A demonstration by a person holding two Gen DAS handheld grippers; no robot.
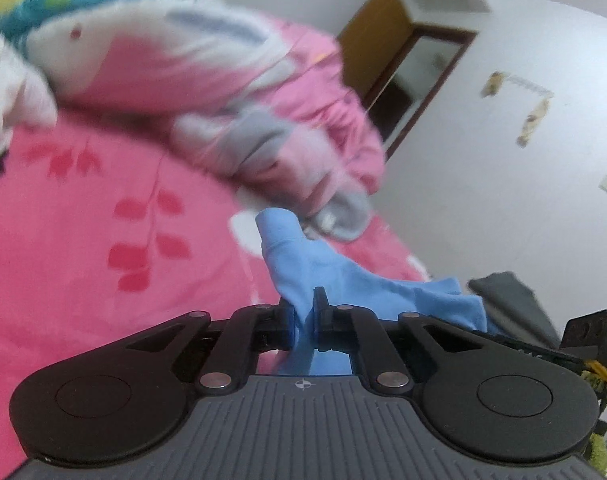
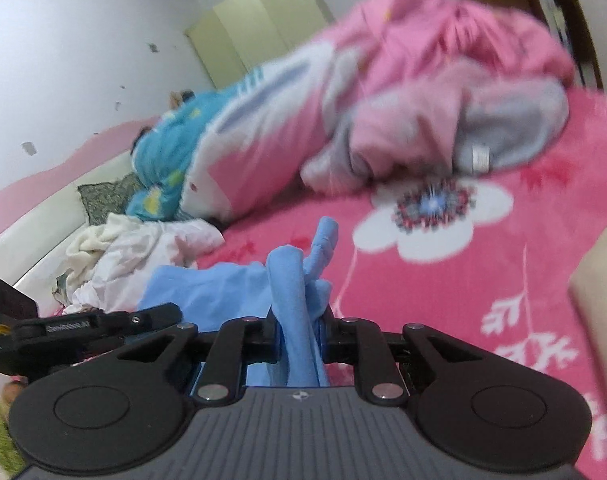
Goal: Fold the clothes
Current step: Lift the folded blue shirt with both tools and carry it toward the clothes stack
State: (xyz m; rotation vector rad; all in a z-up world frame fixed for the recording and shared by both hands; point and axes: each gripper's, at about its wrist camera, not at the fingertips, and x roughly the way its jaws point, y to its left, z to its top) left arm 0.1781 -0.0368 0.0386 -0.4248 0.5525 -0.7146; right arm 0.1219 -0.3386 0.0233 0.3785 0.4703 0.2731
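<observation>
We are holding a light blue garment (image 1: pixel 299 264) bunched and crumpled, lifted above the pink flowered bedspread (image 1: pixel 83 216). We are seeing its soft fabric (image 2: pixel 291 292) rising in twisted folds, with one rolled end sticking upward, the rest sagging loosely sideways.

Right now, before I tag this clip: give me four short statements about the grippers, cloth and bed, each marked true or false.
1. The left gripper is shut on the blue garment. True.
2. The right gripper is open and holds nothing. False: it is shut on the blue garment.
3. The bed sheet is pink with flower prints. True.
4. The blue garment lies neatly folded. False: it is bunched between both grippers.
</observation>
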